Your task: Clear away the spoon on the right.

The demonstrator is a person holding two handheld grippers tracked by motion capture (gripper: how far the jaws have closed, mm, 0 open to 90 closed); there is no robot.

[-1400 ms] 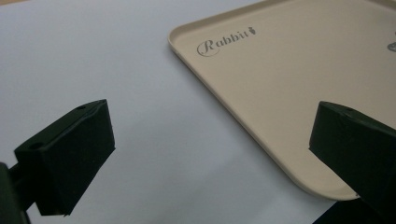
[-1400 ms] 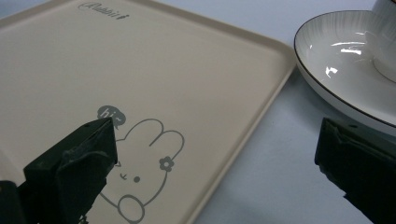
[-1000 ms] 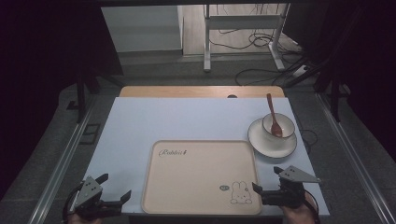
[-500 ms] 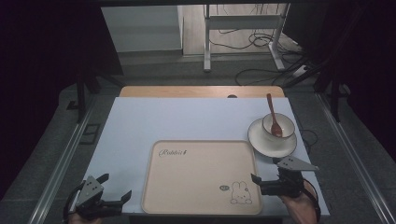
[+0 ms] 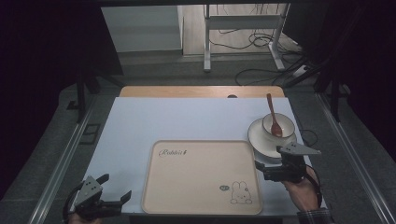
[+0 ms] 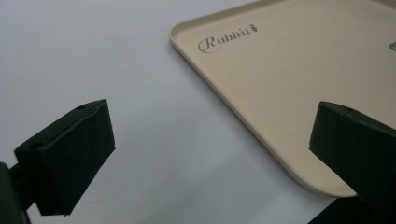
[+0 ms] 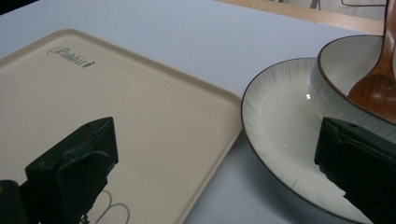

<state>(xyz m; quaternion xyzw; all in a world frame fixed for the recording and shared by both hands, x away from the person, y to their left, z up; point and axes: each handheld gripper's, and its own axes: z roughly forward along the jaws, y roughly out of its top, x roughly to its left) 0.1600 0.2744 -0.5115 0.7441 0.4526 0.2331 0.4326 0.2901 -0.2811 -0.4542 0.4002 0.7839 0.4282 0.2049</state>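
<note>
Right gripper (image 5: 261, 169) spread wide, empty, nosing toward plate (image 5: 261, 140) beside tray (image 5: 201, 205). Could nudge plate and tip bowl (image 5: 285, 125) (spoon (image 5: 273, 119) perched loosely). Left gripper (image 5: 116, 199) likewise unclenched, idle.

My 2 grippers were black: left gripper (image 5: 114, 199) and right gripper (image 5: 261, 169) each carried a grey 3-cornered plate; plaid cuff on right hand (image 5: 302, 192).
</note>
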